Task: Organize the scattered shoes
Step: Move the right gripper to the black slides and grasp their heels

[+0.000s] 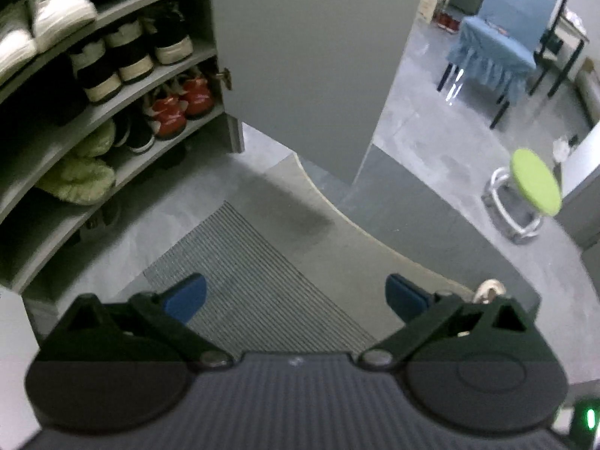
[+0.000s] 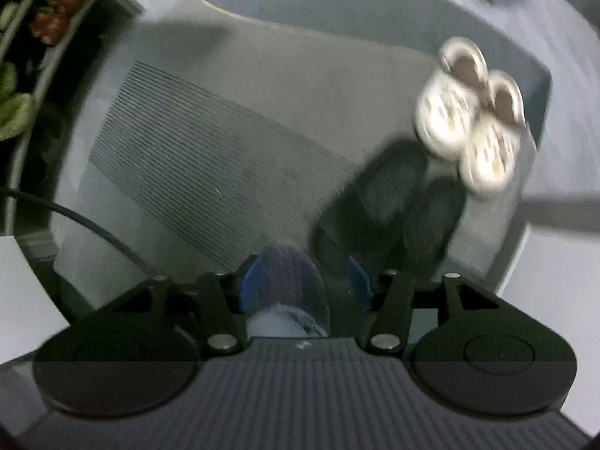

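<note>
In the left wrist view my left gripper (image 1: 296, 296) is open and empty above a ribbed doormat (image 1: 255, 285). The shoe cabinet (image 1: 48, 202) at the left holds white sneakers (image 1: 56, 11), black-and-cream sneakers (image 1: 131, 56), red sneakers (image 1: 180, 105) and green slippers (image 1: 78, 180). My right gripper (image 2: 305, 285) points down at the floor. A dark violet rounded shoe (image 2: 288, 281) sits between its blue pads, and a dark gap shows on the right side. A black pair (image 2: 393, 206) and a white pair of clogs (image 2: 468, 112) lie on the floor beyond it.
The cabinet's grey door (image 1: 307, 60) stands open over the mat. A green-topped stool (image 1: 532, 183) and a blue-covered chair (image 1: 498, 45) stand on the grey floor farther off. A black cable (image 2: 82, 221) crosses the left of the right wrist view.
</note>
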Demonstrator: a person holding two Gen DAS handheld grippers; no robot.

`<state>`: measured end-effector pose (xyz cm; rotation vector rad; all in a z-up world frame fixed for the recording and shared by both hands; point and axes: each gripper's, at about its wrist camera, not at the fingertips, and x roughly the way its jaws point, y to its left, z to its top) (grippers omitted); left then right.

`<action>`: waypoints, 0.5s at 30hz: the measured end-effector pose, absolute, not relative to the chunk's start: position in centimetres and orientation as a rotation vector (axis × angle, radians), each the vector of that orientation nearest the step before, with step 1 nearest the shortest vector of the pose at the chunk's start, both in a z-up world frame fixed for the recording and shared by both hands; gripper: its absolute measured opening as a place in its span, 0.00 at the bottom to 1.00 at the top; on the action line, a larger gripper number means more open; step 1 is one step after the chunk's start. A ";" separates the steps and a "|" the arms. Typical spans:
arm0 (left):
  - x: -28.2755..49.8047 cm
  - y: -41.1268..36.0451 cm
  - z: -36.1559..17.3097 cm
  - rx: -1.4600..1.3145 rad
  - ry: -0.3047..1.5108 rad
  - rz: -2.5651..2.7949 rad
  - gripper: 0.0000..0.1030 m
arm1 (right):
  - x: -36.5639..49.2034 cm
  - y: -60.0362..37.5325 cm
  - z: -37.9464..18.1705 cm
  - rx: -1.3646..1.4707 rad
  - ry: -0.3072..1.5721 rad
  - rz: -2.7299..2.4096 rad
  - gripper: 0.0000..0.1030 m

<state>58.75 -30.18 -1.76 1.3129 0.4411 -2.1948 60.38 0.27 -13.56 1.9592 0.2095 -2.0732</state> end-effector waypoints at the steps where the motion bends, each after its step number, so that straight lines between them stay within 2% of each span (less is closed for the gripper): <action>1: 58.2 -29.7 -2.8 1.334 0.430 -2.196 1.00 | 61.6 0.9 -14.6 1.970 0.195 -2.097 0.69; 2: 58.0 -29.2 -3.9 1.352 0.427 -2.203 1.00 | 62.7 1.7 -15.7 1.984 0.170 -2.122 0.75; 5: 58.2 -27.4 -8.5 1.387 0.365 -2.272 1.00 | 64.8 2.4 -19.6 2.009 0.076 -2.220 0.83; 7: 58.6 -26.4 -11.3 1.394 0.265 -2.319 1.00 | 66.6 2.5 -24.5 2.029 -0.092 -2.291 0.84; 10: 59.8 -24.0 -18.5 1.345 -0.109 -2.411 1.00 | 68.2 2.8 -30.9 2.033 -0.202 -2.378 0.84; 12: 60.1 -22.9 -25.3 1.281 -0.402 -2.402 1.00 | 69.1 3.2 -34.4 1.988 -0.260 -2.469 0.84; 15: 59.9 -23.1 -33.6 1.239 -0.542 -2.394 1.00 | 70.8 3.6 -38.5 1.859 -0.197 -2.647 0.84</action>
